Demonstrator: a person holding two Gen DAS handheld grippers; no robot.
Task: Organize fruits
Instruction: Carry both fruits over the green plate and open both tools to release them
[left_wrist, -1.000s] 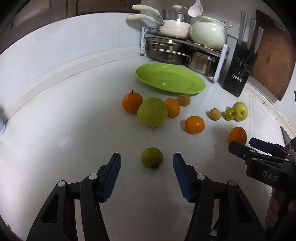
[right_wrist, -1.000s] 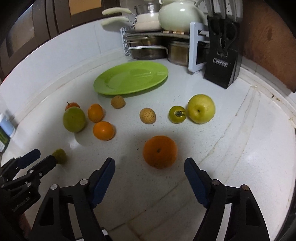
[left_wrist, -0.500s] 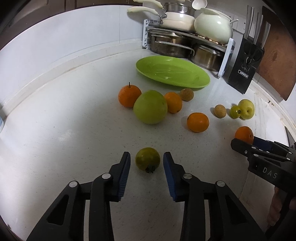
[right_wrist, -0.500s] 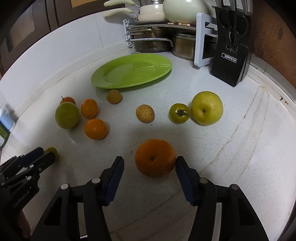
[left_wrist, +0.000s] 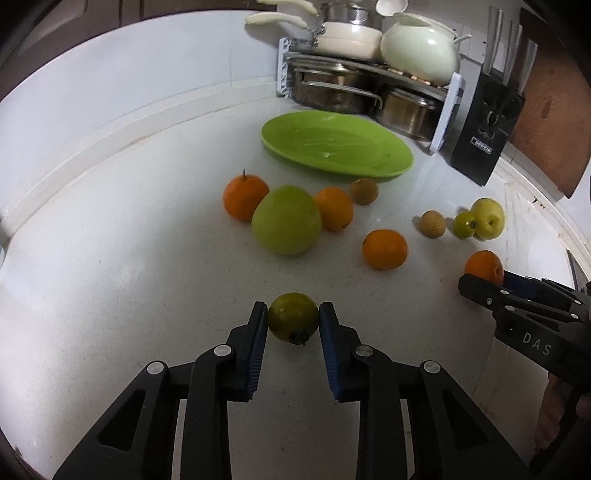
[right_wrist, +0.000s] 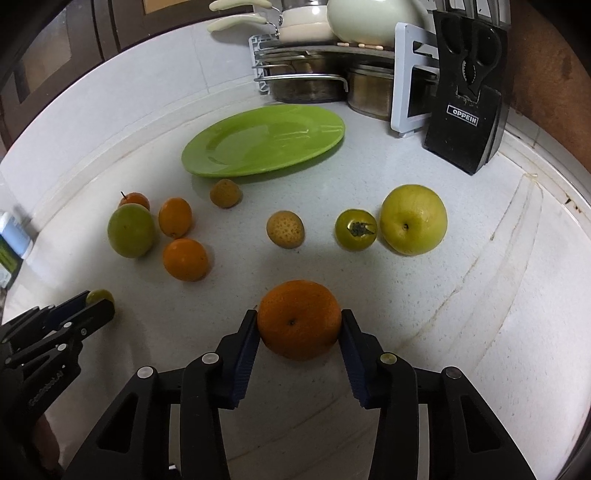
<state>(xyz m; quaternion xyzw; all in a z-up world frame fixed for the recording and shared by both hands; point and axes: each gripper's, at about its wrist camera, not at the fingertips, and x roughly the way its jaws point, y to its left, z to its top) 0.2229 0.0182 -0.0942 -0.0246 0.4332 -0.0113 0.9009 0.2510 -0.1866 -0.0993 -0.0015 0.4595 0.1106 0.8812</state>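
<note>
Both fruits are round and smooth, so either could squirt out of a shallow pinch when lifted. The left gripper (left_wrist: 293, 320) reaches low and level, fingers closed on a green tomato (left_wrist: 293, 320) resting on the table (left_wrist: 110, 258). The right gripper (right_wrist: 299, 323) does likewise — fingers clamped on an orange (right_wrist: 298, 319), well short of the green plate (right_wrist: 264, 138).

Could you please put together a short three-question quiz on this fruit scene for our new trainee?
1. True or false: the green plate already holds fruit.
2. What does the right gripper hold between its jaws? A) big orange B) yellow apple C) knife block
3. Fill in: the left gripper is shut on a small green ____.

Key: 1 false, it is bare. 2 A, the big orange. 3 tomato.
</note>
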